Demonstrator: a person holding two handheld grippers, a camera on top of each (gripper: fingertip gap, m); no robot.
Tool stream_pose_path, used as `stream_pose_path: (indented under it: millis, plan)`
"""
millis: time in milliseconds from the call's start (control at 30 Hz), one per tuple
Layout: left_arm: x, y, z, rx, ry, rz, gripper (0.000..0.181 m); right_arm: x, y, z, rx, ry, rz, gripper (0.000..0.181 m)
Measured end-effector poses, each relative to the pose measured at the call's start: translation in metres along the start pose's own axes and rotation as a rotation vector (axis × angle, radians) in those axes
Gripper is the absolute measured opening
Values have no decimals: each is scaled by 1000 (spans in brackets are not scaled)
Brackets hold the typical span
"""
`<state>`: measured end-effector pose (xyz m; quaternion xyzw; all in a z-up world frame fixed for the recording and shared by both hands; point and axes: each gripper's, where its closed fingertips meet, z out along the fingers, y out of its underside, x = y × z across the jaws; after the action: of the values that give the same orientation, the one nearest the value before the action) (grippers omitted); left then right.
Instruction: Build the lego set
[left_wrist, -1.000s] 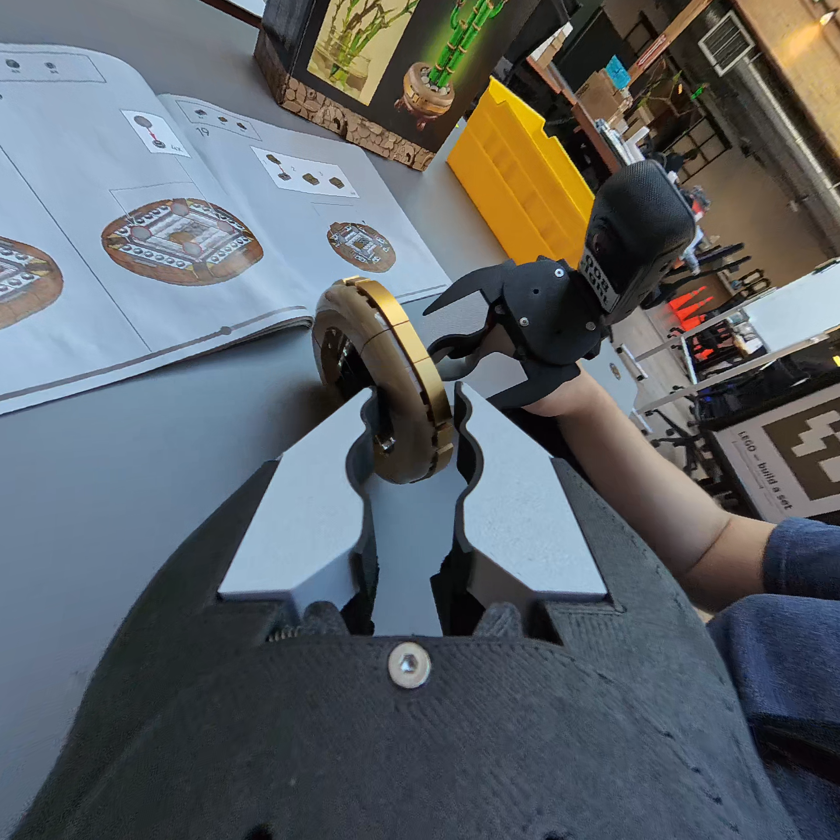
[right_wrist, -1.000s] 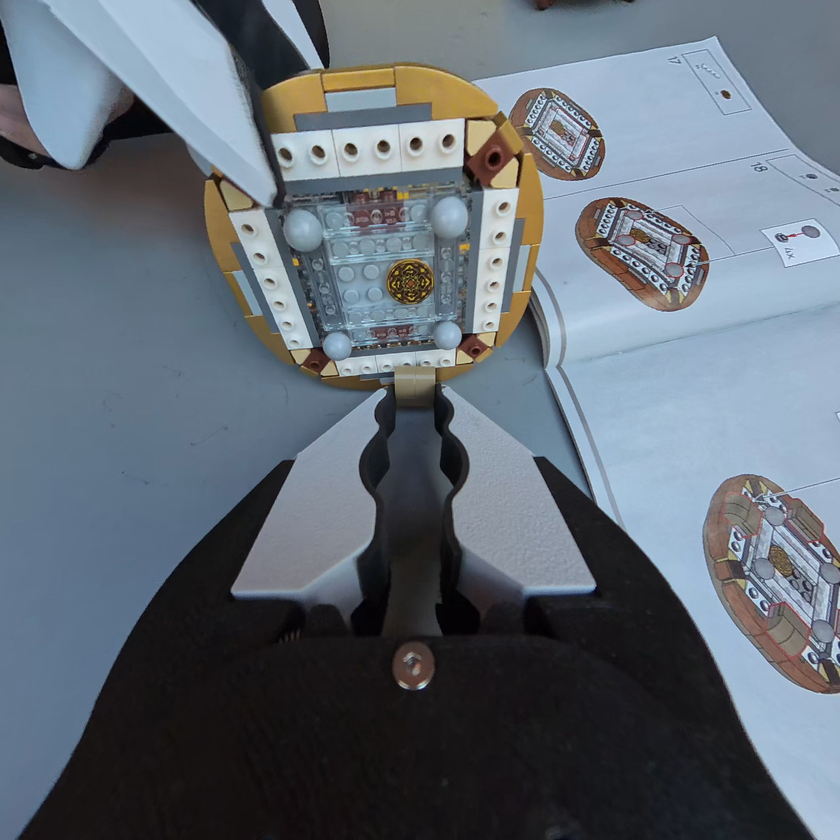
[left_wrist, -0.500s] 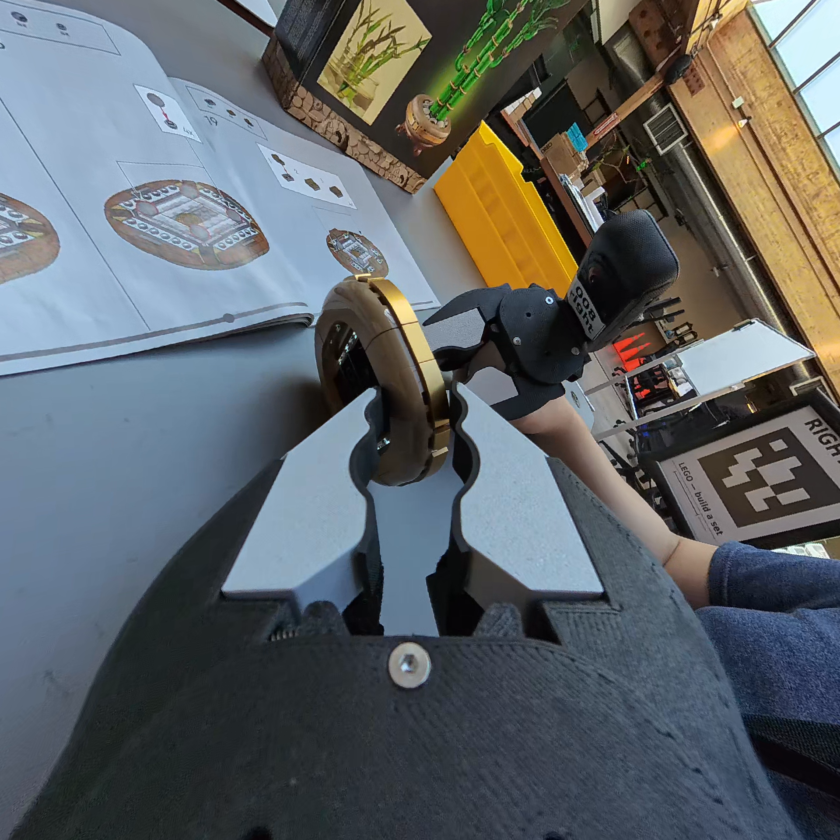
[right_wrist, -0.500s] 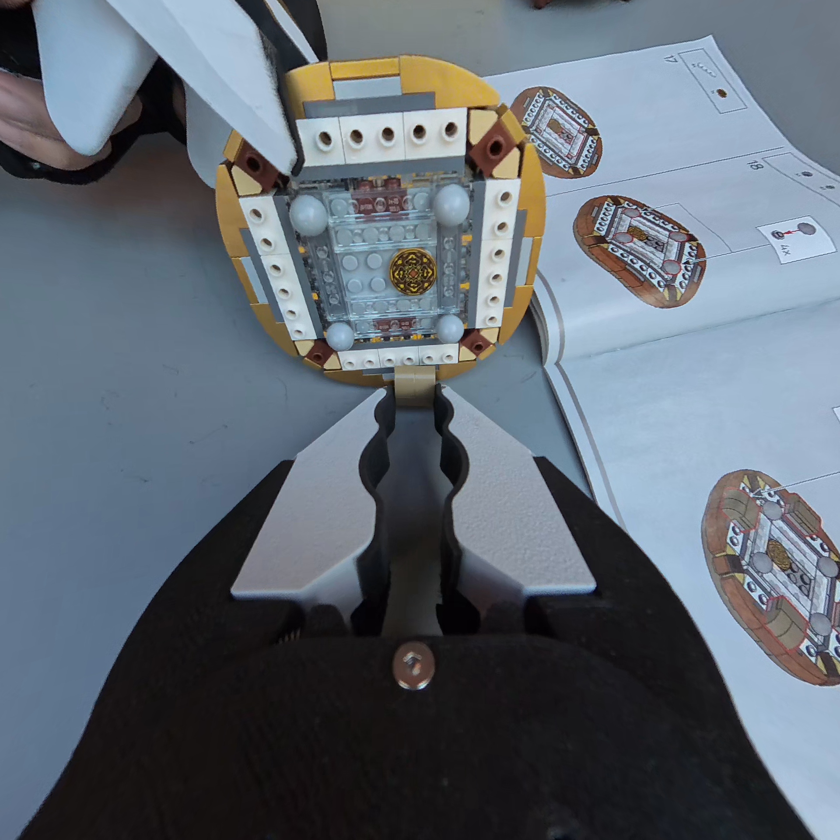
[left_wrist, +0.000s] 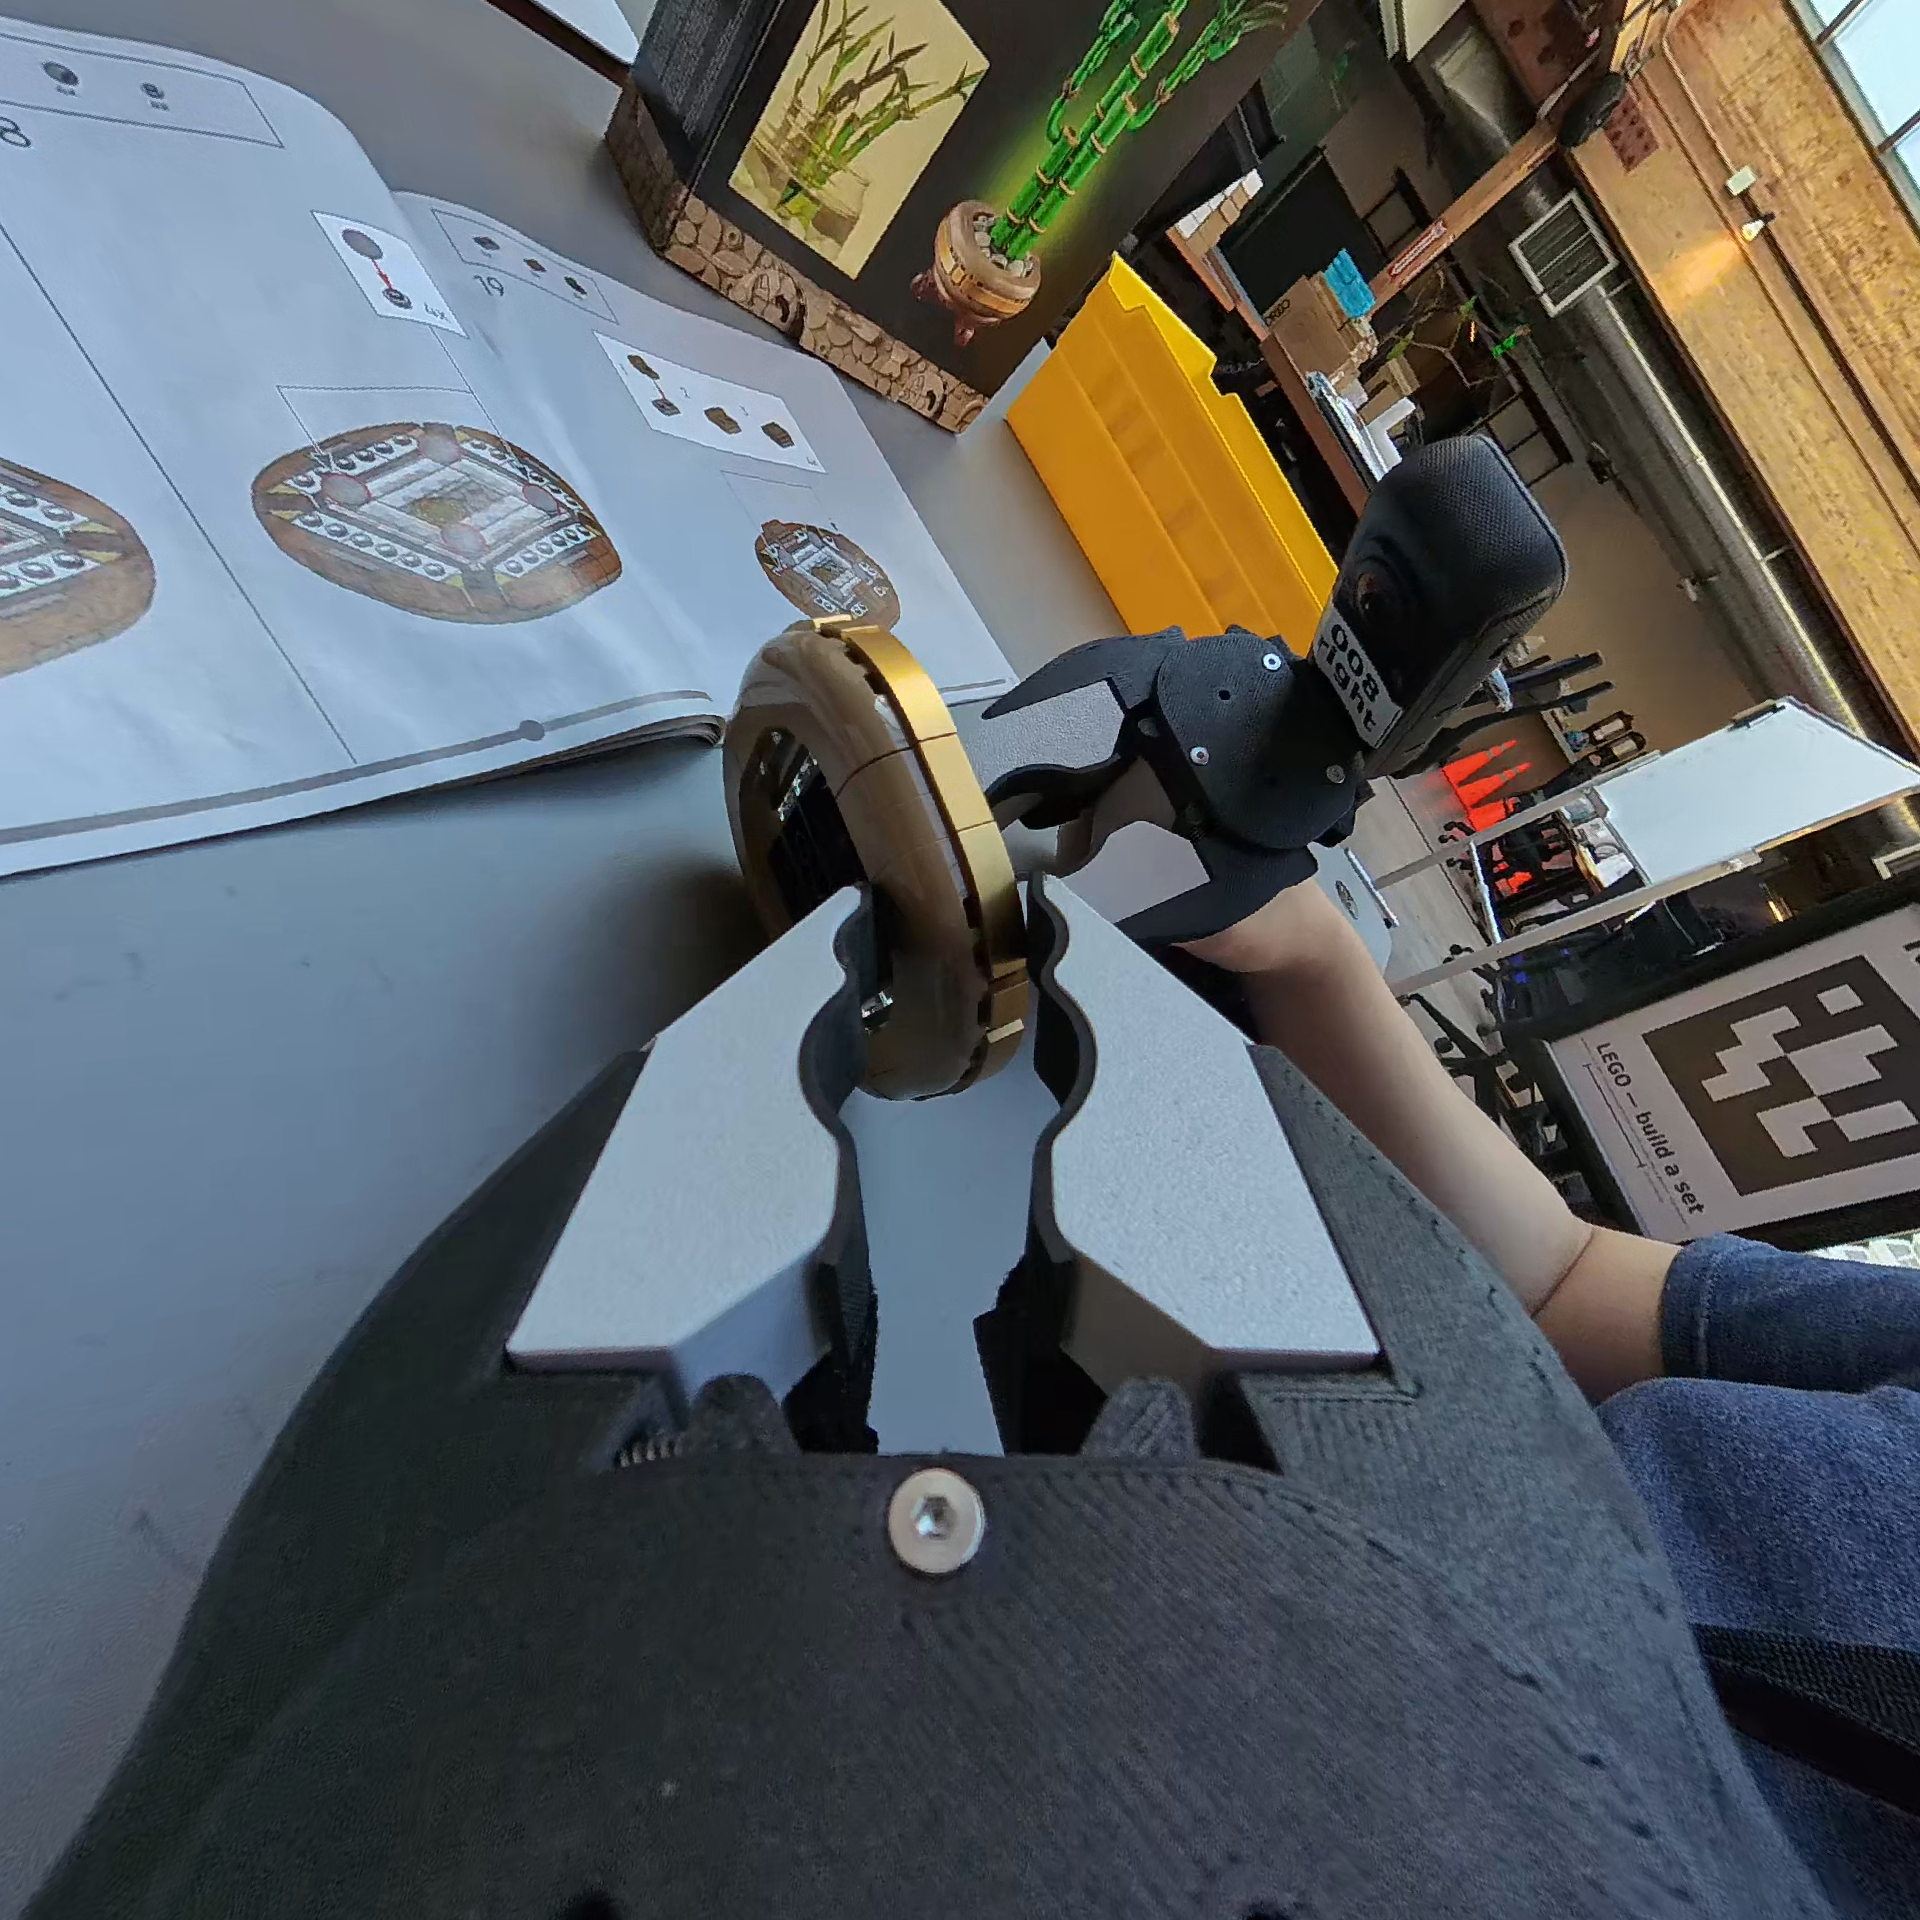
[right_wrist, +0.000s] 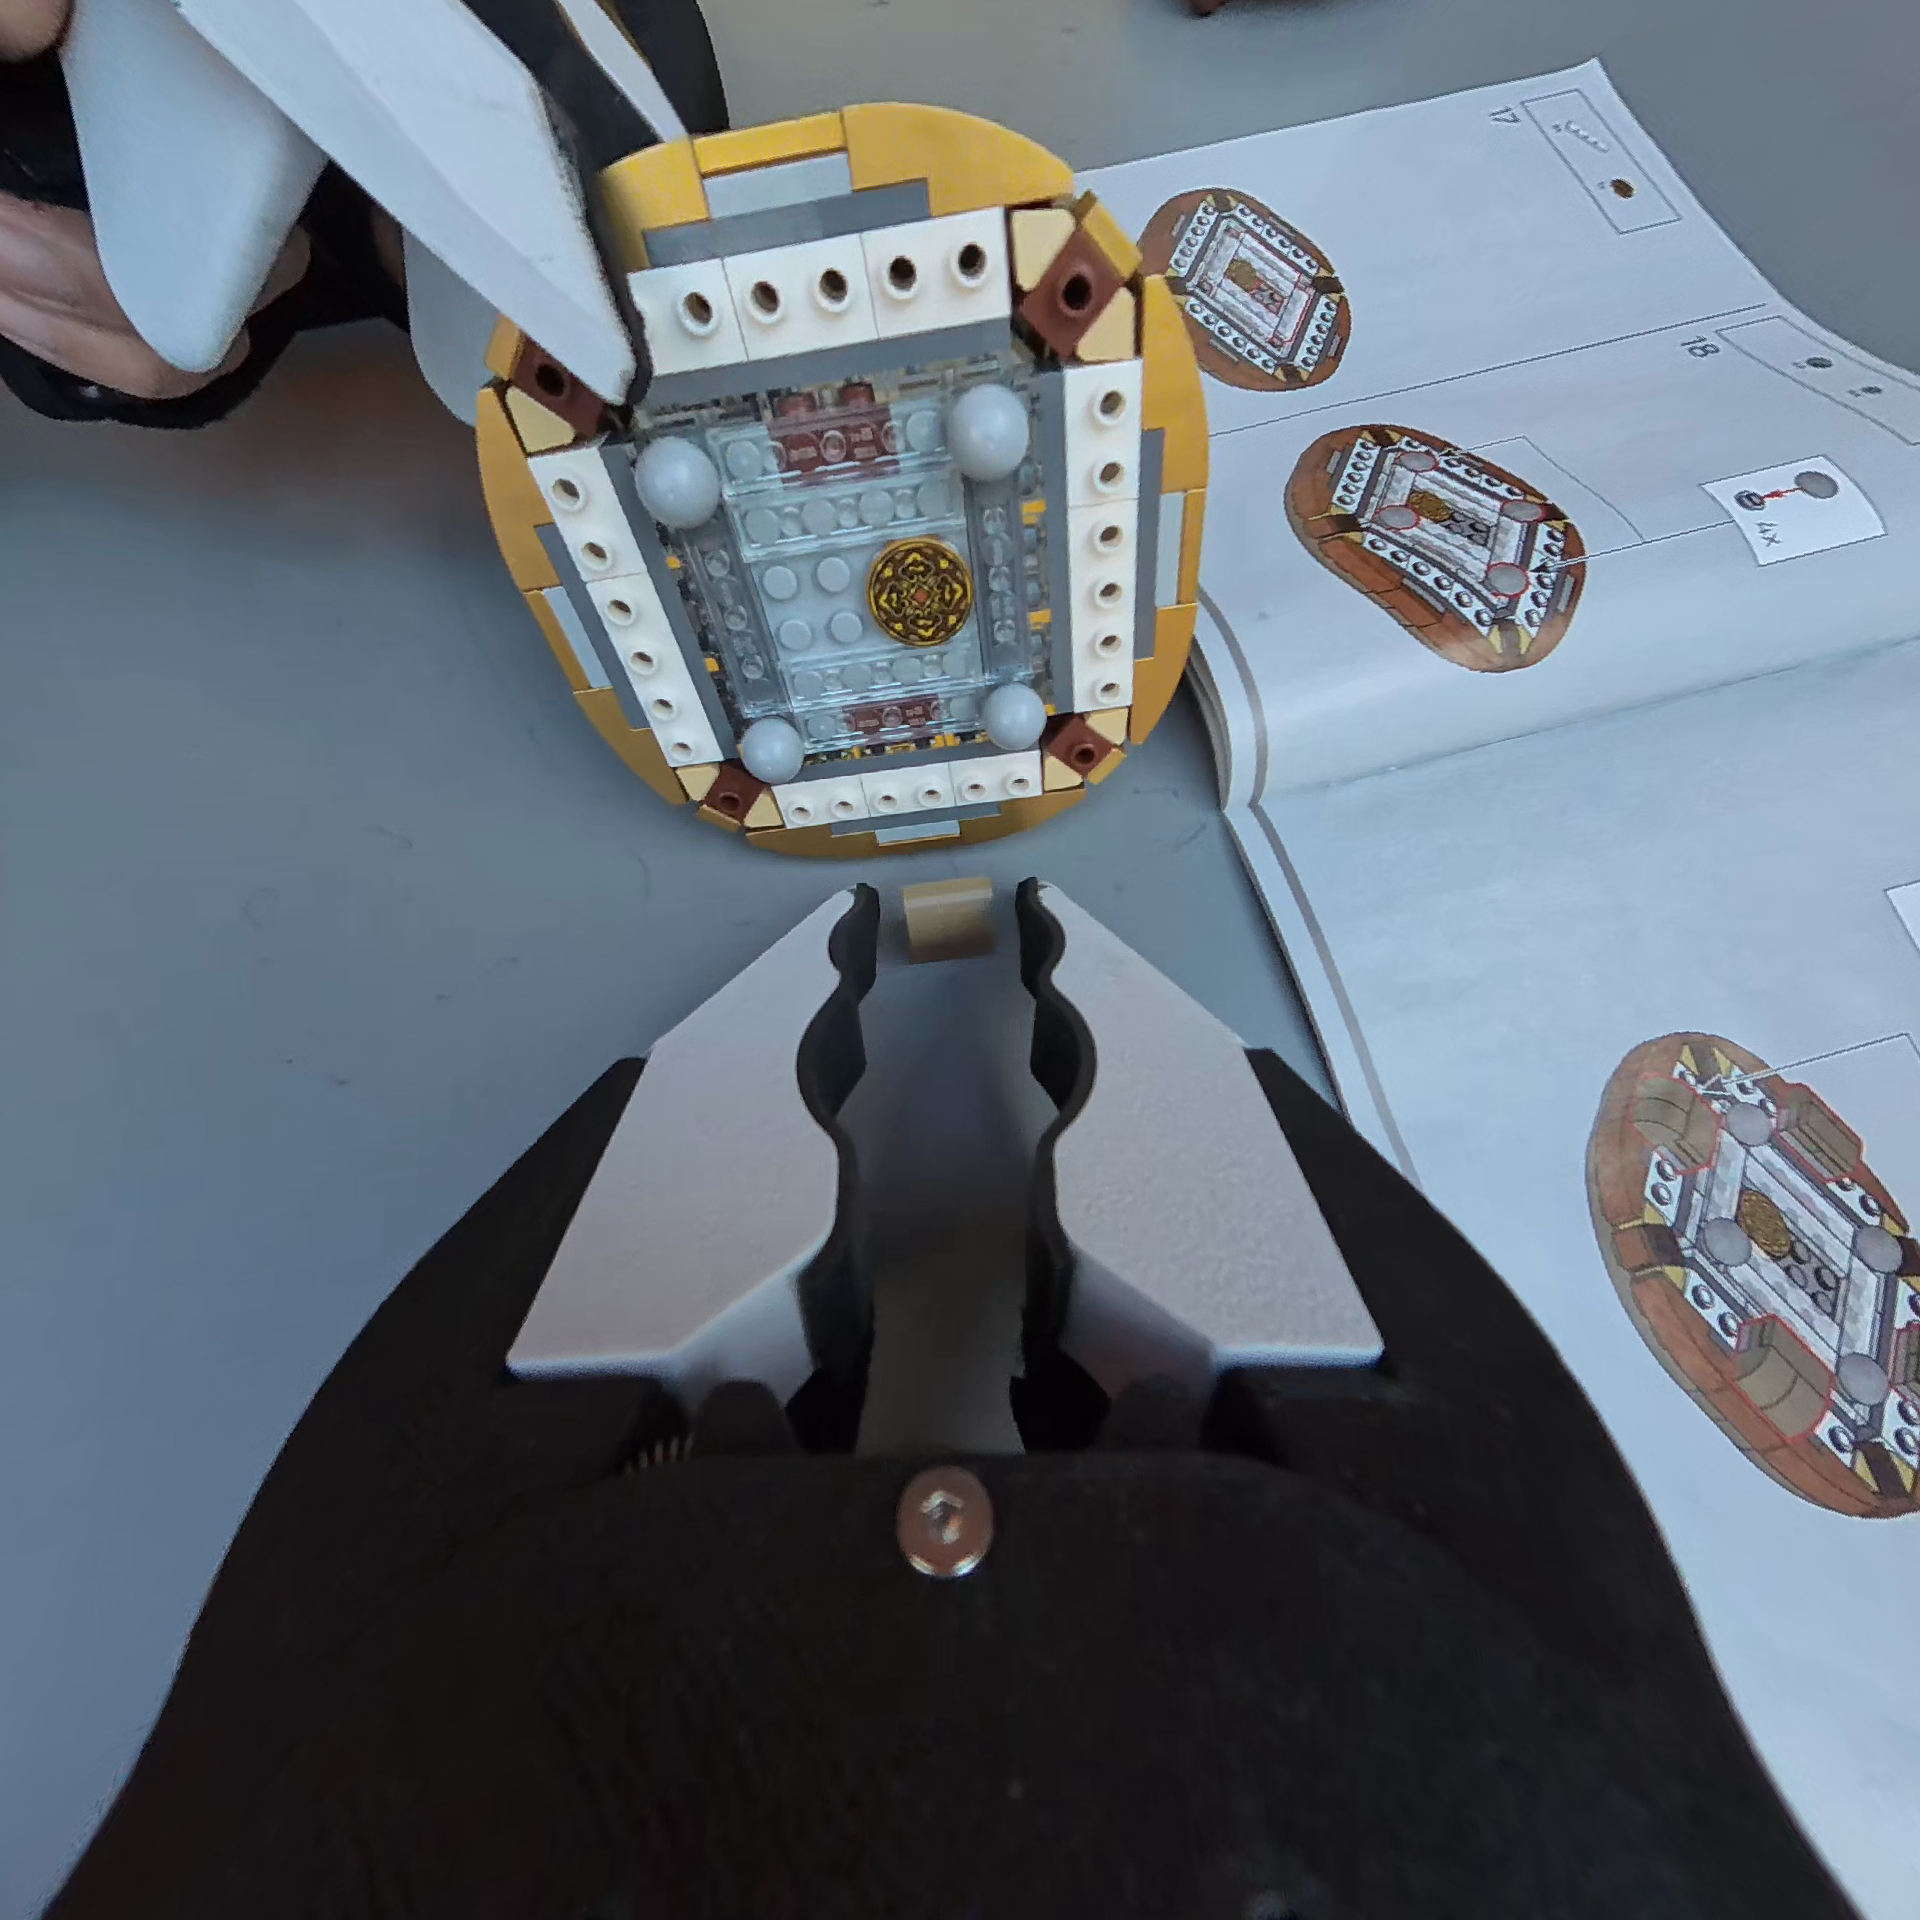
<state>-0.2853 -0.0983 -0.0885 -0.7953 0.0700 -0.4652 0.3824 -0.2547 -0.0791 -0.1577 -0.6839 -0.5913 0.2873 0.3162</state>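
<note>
Your left hand-held gripper (left_wrist: 940, 935) is clamped on the round gold build (right_wrist: 842, 478); right hand-held gripper (right_wrist: 943, 902) apart around a tan brick (right_wrist: 943, 923).

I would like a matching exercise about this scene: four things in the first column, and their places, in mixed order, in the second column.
Column 1
1. round gold base
2. small tan brick
3. instruction booklet
4. yellow bin

Column 2
A. lying open on the grey table
B. clamped on edge in the left tongs
C. beside the picture box
D. between the open tips of the right tongs

Pairs: 1-B, 2-D, 3-A, 4-C
</note>
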Motion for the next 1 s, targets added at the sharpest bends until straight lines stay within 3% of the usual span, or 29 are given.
stream_pose_path:
  millis: [400, 667, 800, 1000]
  plan:
    - [-1, 1, -2, -14, -13, 1, 25, 7, 5, -14, -42, 47, -52, 22]
    - [-1, 1, -2, -15, -13, 2, 25, -3, 12, -13, -66, -58, -124, 21]
    - [-1, 2, -3, -17, -16, 3, 25, -5, 11, -15, -56, -130, -121, 10]
    - [-2, 1, -3, -12, -9, -10, 25, -14, 7, -6, -56, -125, -203, 7]
